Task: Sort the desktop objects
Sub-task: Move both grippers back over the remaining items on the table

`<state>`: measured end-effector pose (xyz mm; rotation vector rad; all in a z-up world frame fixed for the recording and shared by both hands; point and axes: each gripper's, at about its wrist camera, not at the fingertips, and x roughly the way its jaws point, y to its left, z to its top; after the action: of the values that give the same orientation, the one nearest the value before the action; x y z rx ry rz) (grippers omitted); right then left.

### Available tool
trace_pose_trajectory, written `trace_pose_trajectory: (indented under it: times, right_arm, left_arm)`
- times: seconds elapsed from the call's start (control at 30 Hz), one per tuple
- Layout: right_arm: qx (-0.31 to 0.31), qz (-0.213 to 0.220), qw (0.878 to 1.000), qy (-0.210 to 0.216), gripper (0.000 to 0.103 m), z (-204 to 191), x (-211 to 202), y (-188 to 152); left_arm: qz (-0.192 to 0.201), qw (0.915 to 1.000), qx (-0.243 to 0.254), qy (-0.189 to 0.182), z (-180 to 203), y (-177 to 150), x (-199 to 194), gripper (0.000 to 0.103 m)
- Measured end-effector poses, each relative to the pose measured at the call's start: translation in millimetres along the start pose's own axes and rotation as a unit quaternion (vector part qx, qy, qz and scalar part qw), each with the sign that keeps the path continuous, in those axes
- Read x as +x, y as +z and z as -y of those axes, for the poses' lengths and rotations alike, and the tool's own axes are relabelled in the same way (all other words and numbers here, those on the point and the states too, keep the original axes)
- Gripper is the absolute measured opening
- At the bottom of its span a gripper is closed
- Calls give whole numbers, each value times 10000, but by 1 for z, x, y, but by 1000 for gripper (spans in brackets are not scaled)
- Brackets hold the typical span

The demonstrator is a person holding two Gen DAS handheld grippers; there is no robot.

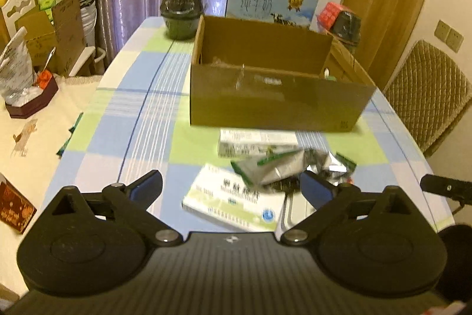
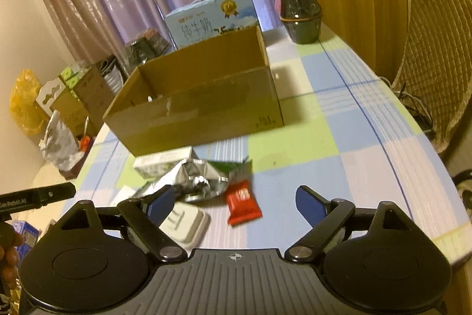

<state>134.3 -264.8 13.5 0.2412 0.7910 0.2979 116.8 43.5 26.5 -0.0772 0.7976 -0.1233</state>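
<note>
Covering the table, a checked cloth [image 2: 348, 138] bears an open cardboard box [image 1: 274, 102]. Just before the box lie a white-green medicine box [image 1: 236, 202], a crumpled foil packet [image 2: 191, 179] and a red snack packet [image 2: 243, 205]. Left gripper [image 1: 233, 188] and right gripper [image 2: 233, 202] both hover spread wide, holding nothing.
</note>
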Motion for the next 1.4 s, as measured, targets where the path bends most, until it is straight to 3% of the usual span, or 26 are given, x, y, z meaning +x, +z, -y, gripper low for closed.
trace_pose_trajectory:
  times: [0.27, 0.5, 0.93, 1.17, 1.4]
  right_arm:
    - [110, -165, 9998, -79, 87, 10, -6, -21]
    - [68, -206, 9997, -100, 87, 12, -5, -26]
    - [161, -273, 9993, -186, 87, 23, 1, -29]
    - [177, -335, 9991, -186, 87, 27, 11, -26]
    - [151, -330, 9991, -241, 87, 33, 18, -23]
  left_arm:
    - [-145, 9992, 369, -105, 21, -29, -6, 98]
    - [-247, 9969, 610, -438, 45, -43, 1, 98]
    - [-583, 9914, 786, -867, 67, -58, 27, 94]
    - [-794, 9873, 915, -1023, 77, -61, 48, 85]
    - [-812, 9837, 1125, -1140, 87, -61, 67, 83]
